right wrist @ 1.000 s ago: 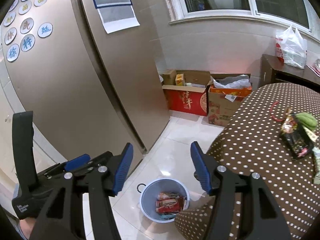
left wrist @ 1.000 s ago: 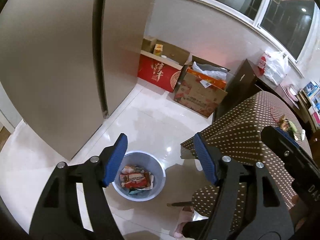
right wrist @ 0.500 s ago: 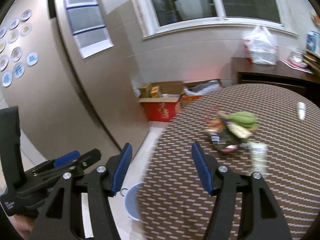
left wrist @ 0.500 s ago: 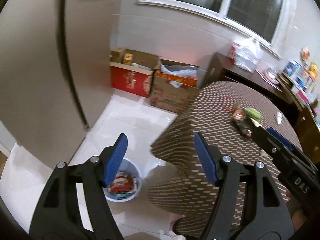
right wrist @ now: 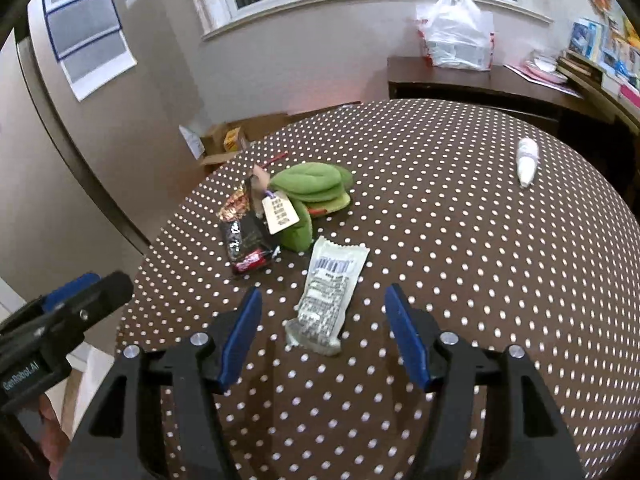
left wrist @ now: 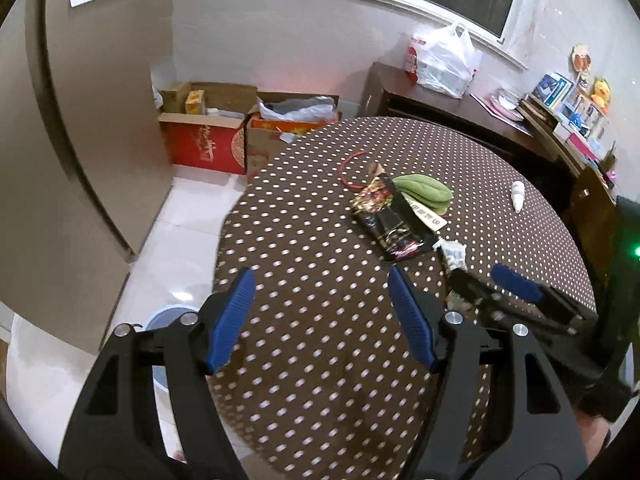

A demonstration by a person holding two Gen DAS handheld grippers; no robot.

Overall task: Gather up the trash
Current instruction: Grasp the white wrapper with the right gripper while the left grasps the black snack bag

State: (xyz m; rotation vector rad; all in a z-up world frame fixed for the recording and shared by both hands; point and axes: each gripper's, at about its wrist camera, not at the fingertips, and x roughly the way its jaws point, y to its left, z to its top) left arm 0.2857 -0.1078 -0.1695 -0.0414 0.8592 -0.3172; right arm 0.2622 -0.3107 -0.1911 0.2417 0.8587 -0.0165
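A white printed wrapper (right wrist: 330,294) lies on the brown dotted tablecloth (right wrist: 460,264), just ahead of my open, empty right gripper (right wrist: 323,334). A black snack wrapper (right wrist: 244,242) lies to its left beside green plush items (right wrist: 316,188); it also shows in the left wrist view (left wrist: 394,226). My left gripper (left wrist: 322,318) is open and empty above the table's near left part. The right gripper also shows in the left wrist view (left wrist: 486,282). The blue bin (left wrist: 170,318) stands on the floor to the left, mostly hidden.
A white tube (right wrist: 526,160) lies at the far right of the table. A red cord (left wrist: 352,168) lies near the far edge. Cardboard boxes (left wrist: 208,136) stand by the wall. A dark sideboard (right wrist: 480,84) holds a white plastic bag (right wrist: 456,40). A large beige cabinet (left wrist: 60,160) stands left.
Both grippers have swung from over the bin on the floor to the right, over the table. Both stay open and empty. The white wrapper now lies just ahead of the right gripper.
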